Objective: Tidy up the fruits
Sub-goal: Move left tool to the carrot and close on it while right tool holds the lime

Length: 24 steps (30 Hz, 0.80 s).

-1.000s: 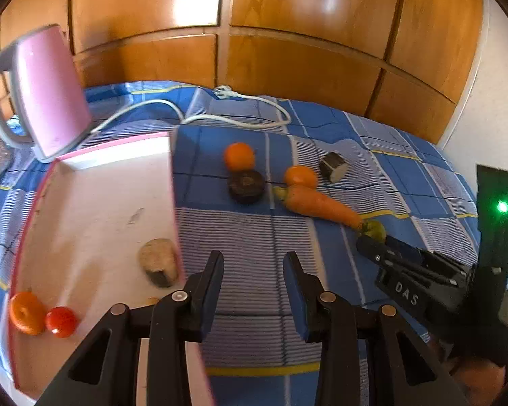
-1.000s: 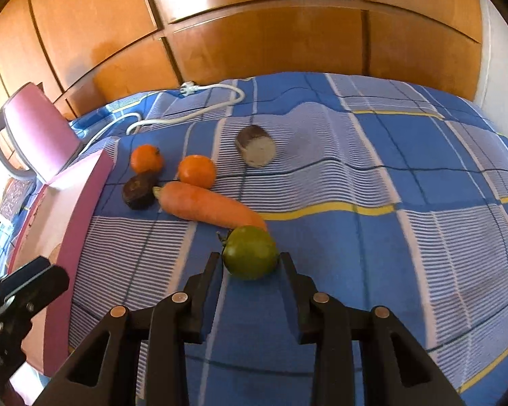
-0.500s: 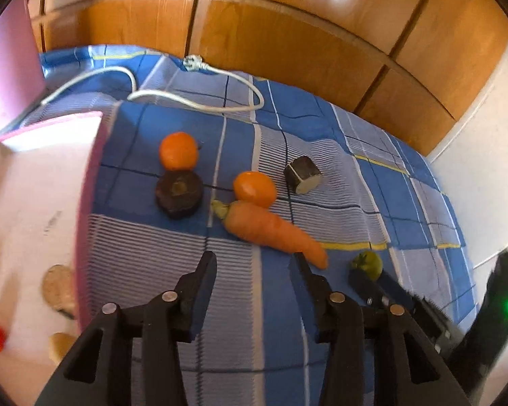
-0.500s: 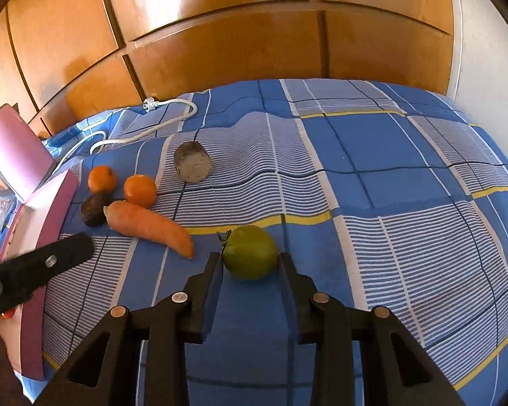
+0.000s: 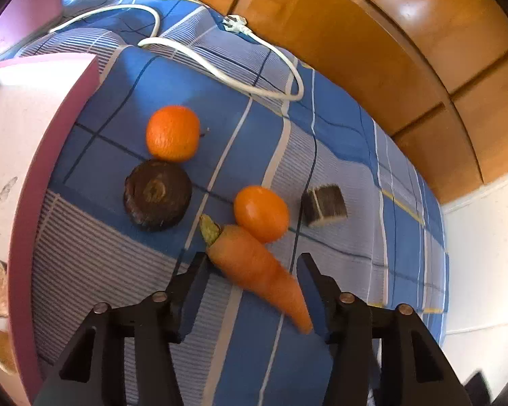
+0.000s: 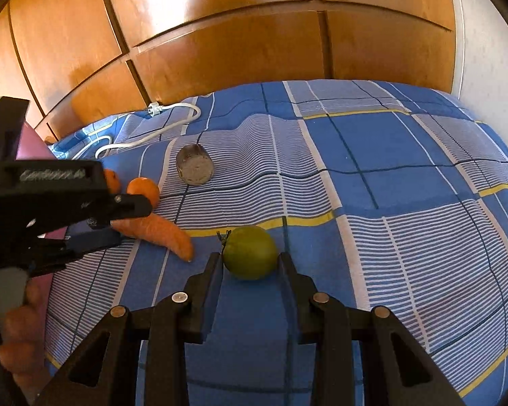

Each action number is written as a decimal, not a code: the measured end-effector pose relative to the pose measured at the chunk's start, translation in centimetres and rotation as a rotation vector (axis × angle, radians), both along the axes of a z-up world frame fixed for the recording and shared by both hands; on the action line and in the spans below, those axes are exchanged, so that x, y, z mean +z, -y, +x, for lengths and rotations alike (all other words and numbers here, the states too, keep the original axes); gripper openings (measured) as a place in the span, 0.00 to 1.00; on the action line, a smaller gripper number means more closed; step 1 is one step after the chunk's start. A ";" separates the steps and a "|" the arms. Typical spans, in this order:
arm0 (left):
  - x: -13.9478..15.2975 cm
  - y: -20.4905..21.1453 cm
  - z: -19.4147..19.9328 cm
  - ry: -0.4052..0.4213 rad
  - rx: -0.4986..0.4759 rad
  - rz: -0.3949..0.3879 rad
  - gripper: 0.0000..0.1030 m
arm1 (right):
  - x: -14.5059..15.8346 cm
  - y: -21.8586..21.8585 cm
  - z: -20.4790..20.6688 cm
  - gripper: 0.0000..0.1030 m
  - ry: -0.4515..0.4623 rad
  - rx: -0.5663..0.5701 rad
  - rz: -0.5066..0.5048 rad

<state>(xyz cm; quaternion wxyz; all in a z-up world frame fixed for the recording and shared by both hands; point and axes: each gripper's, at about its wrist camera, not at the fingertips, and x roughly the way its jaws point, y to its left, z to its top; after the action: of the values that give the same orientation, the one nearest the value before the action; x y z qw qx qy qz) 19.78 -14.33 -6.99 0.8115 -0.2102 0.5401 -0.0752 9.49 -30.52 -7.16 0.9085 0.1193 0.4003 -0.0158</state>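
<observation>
Swinging away from the pink tray (image 5: 27,196), your left gripper (image 5: 252,275) has come down spread around the carrot (image 5: 257,267) on the bed, beside the orange (image 5: 260,213), while your right gripper (image 6: 250,264) stays spread around the green fruit (image 6: 250,252), so both picks look ready.

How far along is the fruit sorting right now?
Partly done: a few pieces already lie in the pink tray. In hand: the left tongs stand open around the carrot, and the right tongs bracket the green fruit, both still resting on the cloth. Left: two oranges, the dark round piece and the cut chunk.
</observation>
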 end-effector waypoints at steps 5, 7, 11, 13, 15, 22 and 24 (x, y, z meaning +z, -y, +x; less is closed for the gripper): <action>-0.2 0.3 0.7 0.003 0.025 0.024 0.44 | 0.0 0.1 0.0 0.32 0.002 0.002 0.013; -0.3 0.2 0.7 0.022 0.011 0.030 0.42 | 0.0 0.2 0.0 0.32 0.002 0.002 0.018; -0.5 -0.9 0.2 0.033 -0.016 -0.021 0.41 | 0.0 0.2 0.0 0.32 0.000 0.006 0.019; -0.5 -1.7 -0.1 0.028 -0.031 -0.053 0.42 | 0.1 0.2 0.0 0.32 -0.002 0.008 0.017; -0.6 -2.6 -0.5 0.015 -0.036 -0.092 0.42 | 0.1 0.2 0.0 0.32 -0.005 0.012 0.018; -0.3 -3.8 -2.1 -0.012 -0.041 -0.152 0.41 | 0.3 -0.5 -0.2 0.32 -0.012 0.027 0.010; 0.1 -3.8 -2.9 0.006 -0.064 -0.143 0.41 | 0.4 -0.6 -0.3 0.32 -0.015 0.029 0.011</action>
<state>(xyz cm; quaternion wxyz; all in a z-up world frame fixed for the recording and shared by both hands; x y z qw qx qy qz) 16.89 -10.56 -6.85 0.7932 -0.2498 0.5374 -0.1401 9.21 -29.93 -6.77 0.9050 0.1184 0.4087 -0.0010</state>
